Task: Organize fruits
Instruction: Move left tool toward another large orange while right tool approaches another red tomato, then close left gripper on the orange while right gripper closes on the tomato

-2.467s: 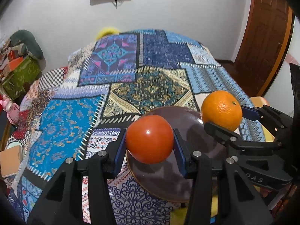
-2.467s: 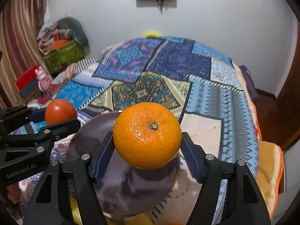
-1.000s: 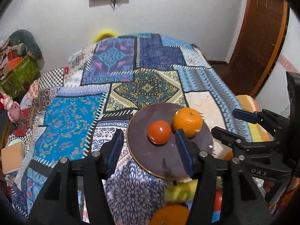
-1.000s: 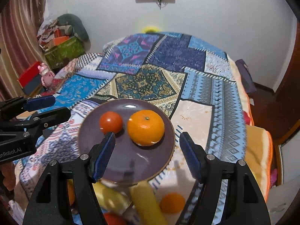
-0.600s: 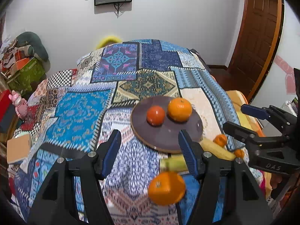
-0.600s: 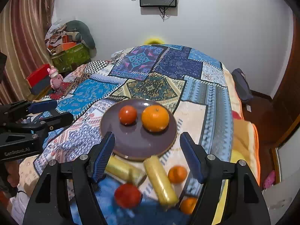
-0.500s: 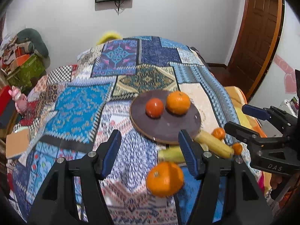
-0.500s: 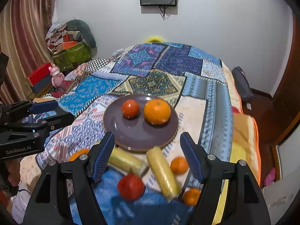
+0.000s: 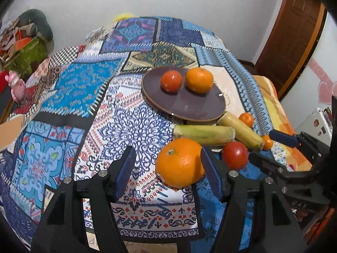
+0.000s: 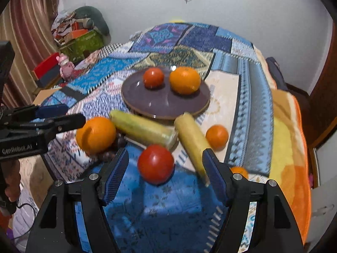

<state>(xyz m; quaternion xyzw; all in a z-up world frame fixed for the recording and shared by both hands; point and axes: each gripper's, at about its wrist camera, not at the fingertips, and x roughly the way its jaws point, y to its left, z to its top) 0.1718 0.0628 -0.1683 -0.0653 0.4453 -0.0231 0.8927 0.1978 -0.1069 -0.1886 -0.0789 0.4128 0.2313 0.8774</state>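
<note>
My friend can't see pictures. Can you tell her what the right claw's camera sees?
The open right claw hangs over a red tomato on a patterned blanket. Behind it lie two yellow corn cobs, some oranges, and a brown plate holding a tomato and an orange.

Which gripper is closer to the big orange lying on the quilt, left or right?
Left. The left gripper has the big orange between its open fingers, against its right pad. The right gripper frames the tomato beside it instead.
</note>
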